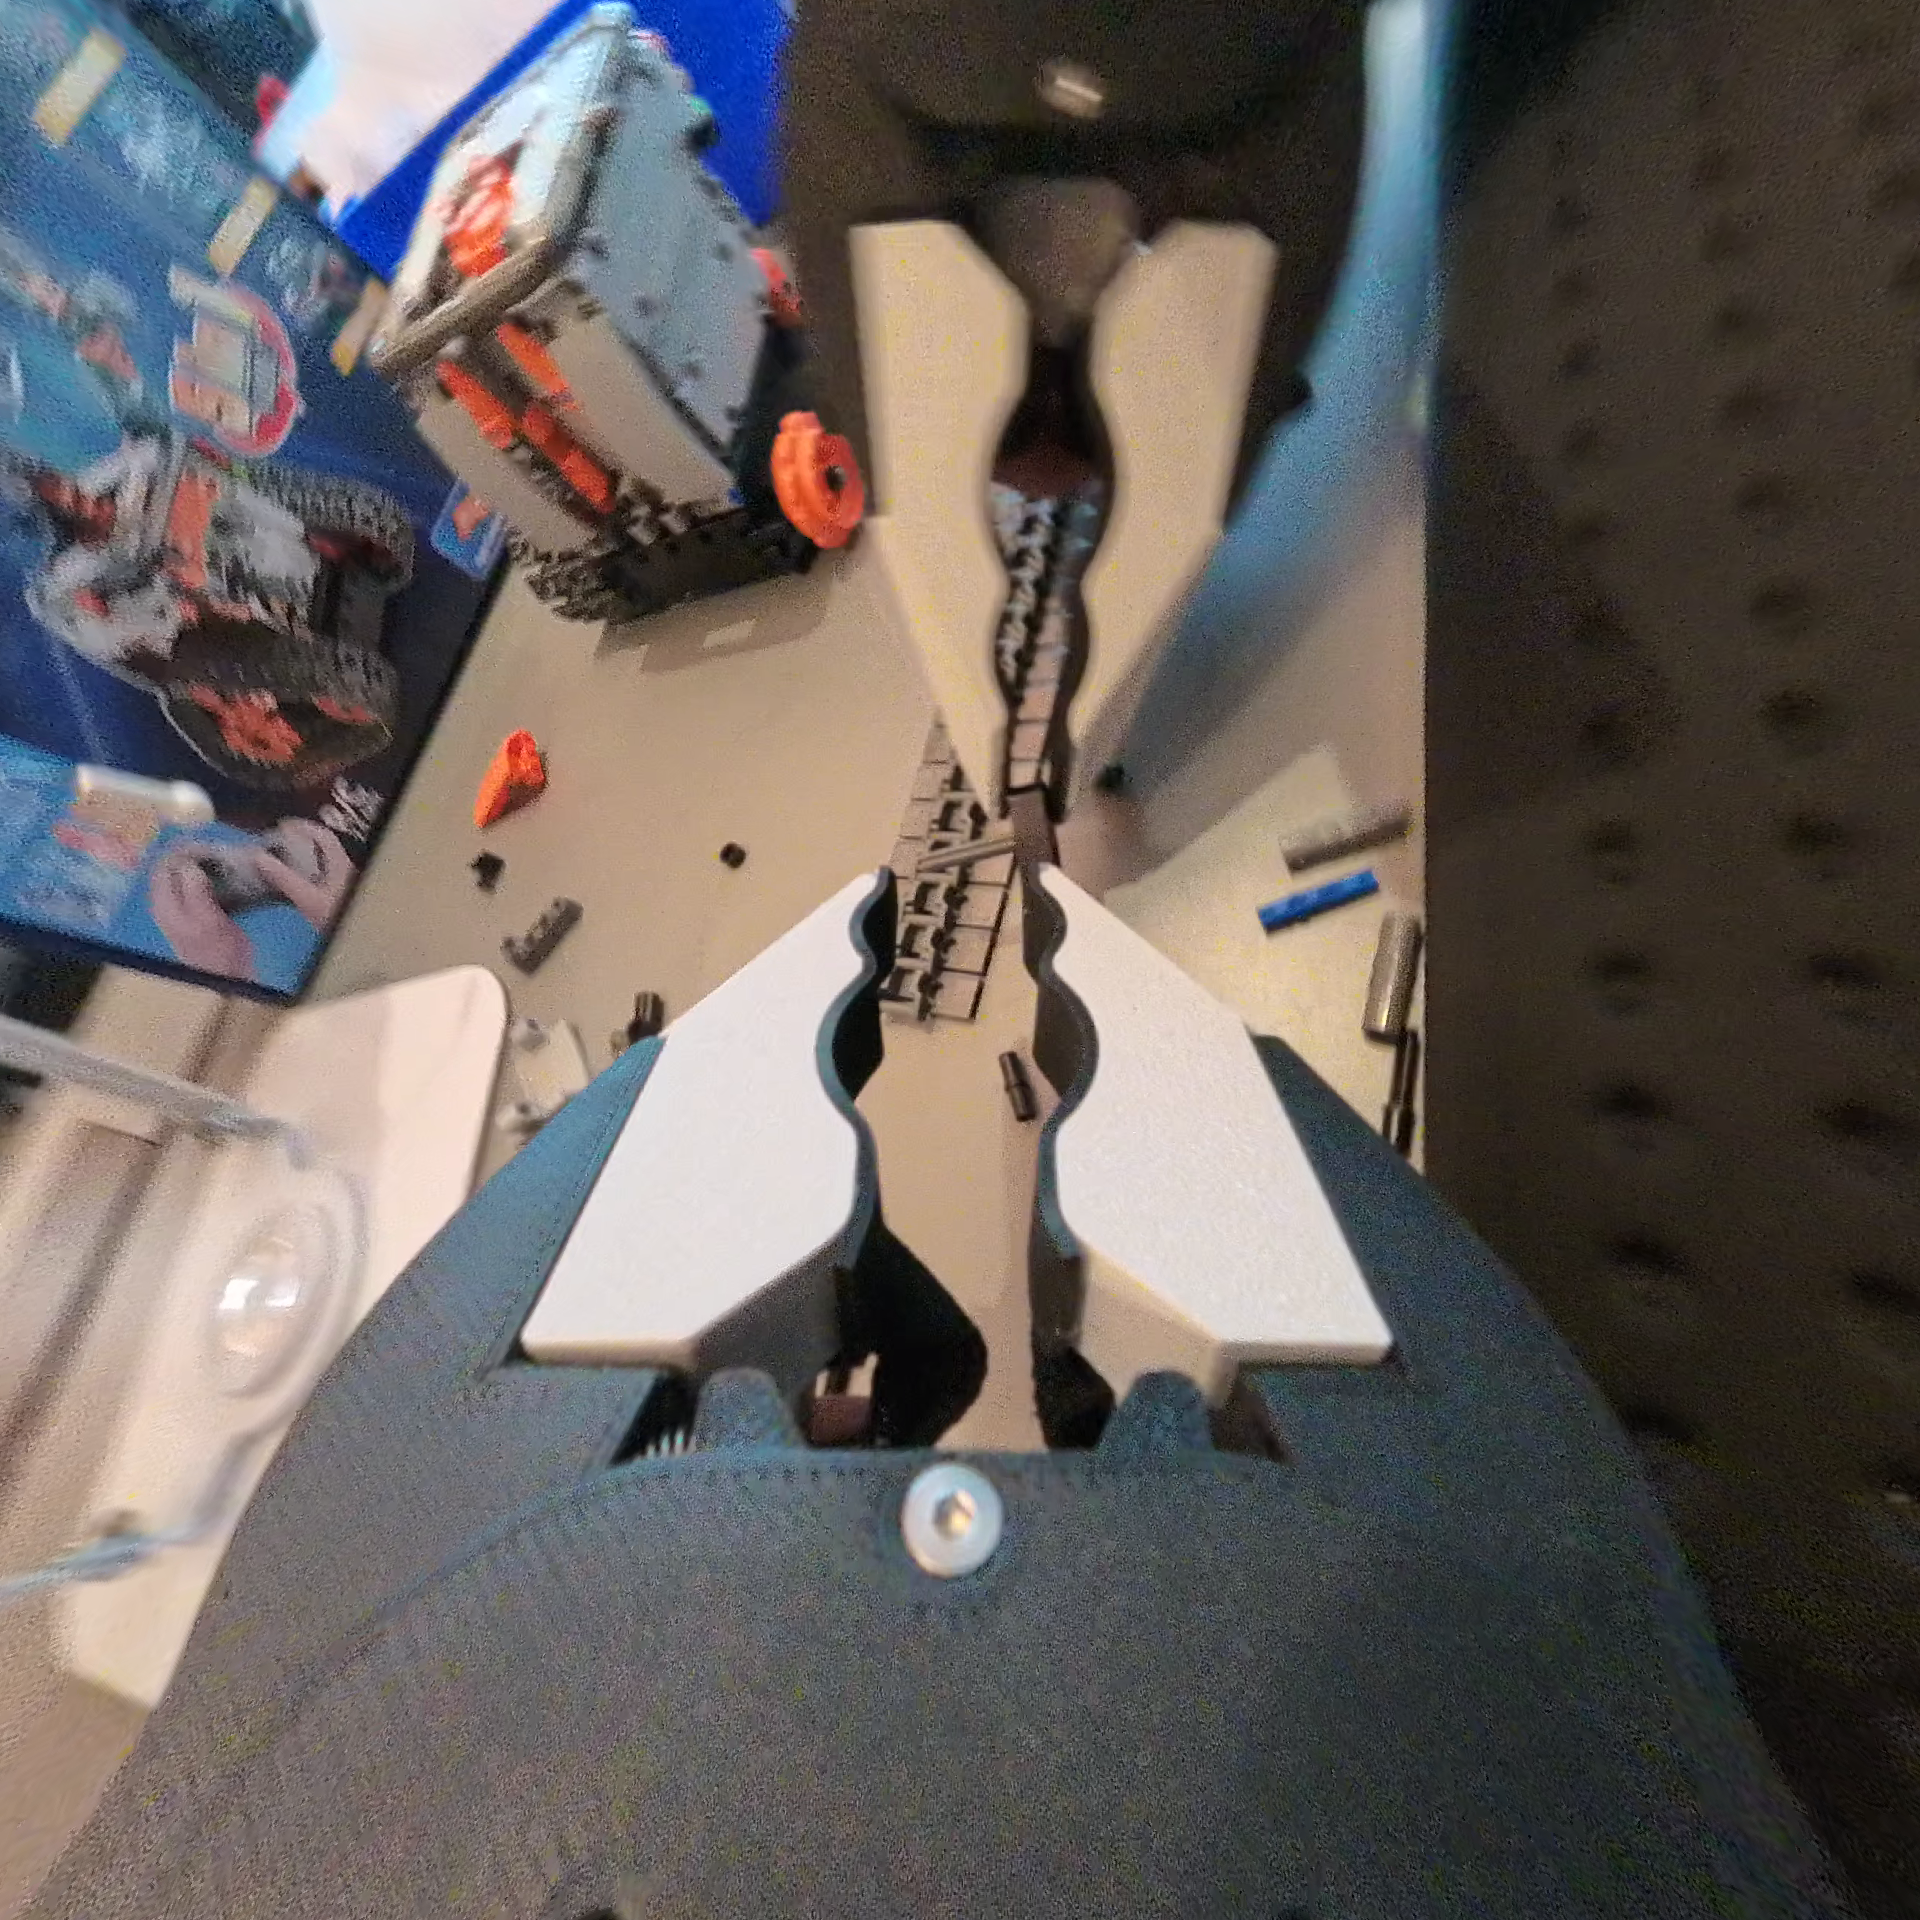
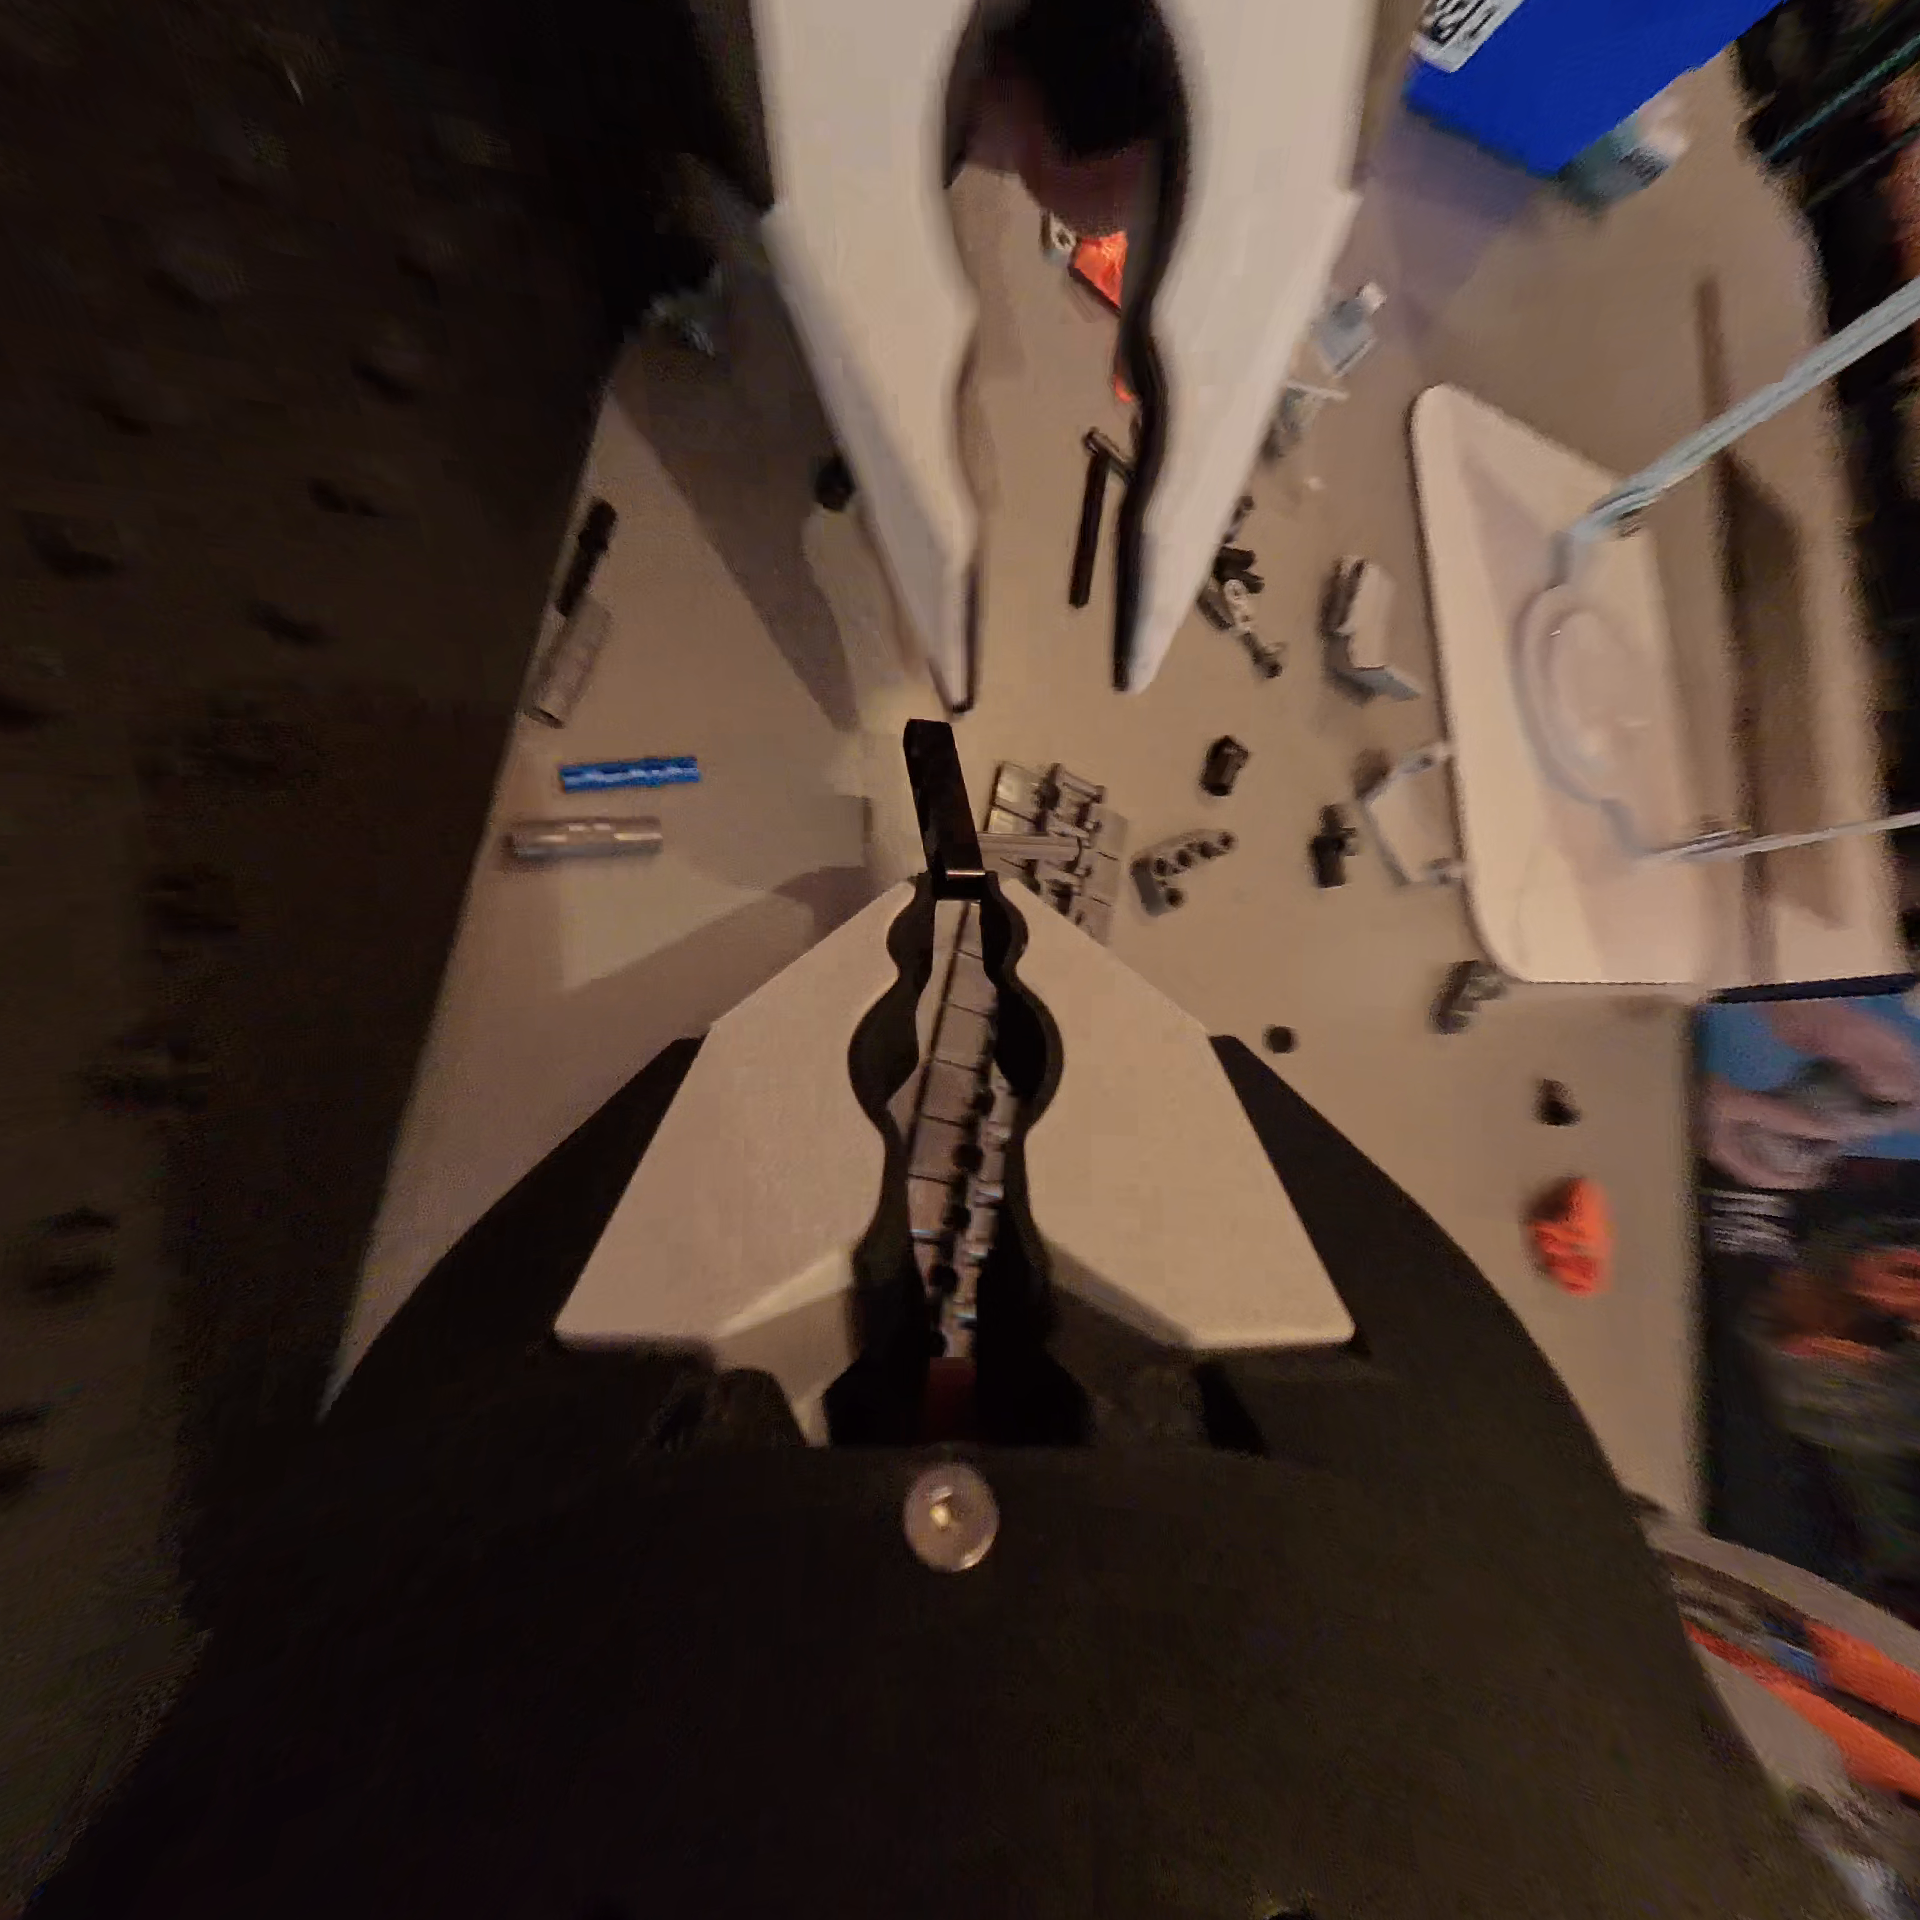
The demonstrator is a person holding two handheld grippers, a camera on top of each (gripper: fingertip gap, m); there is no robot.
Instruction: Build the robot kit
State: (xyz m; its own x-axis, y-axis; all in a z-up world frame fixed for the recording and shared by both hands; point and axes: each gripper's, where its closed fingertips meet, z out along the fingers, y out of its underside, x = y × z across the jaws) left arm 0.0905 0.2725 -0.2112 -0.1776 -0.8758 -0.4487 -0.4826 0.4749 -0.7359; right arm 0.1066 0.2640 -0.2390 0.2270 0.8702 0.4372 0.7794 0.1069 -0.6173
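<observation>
Right gripper (image 2: pixel 951 894) is clamped on a dark tread chain (image 2: pixel 961 1122) that runs between its fingers, over the table (image 1: pixel 727 727). Left gripper (image 1: pixel 956 894) faces it with jaws apart, its tips at both sides of the chain's hanging end. Near them lie the toy box (image 1: pixel 177 540), a half-built model (image 1: pixel 592 343), a blue bar (image 2: pixel 629 775) and an orange piece (image 1: pixel 511 774)

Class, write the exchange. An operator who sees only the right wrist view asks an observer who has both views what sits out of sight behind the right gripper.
Operator: My right gripper is shut on the tread strip. What is behind it?
Observer: A grey and orange brick model, next to the blue box.
Operator: Is anything close to my gripper?
Observer: An orange round piece at the model's corner, close beside one finger. I cannot tell if they touch.
</observation>
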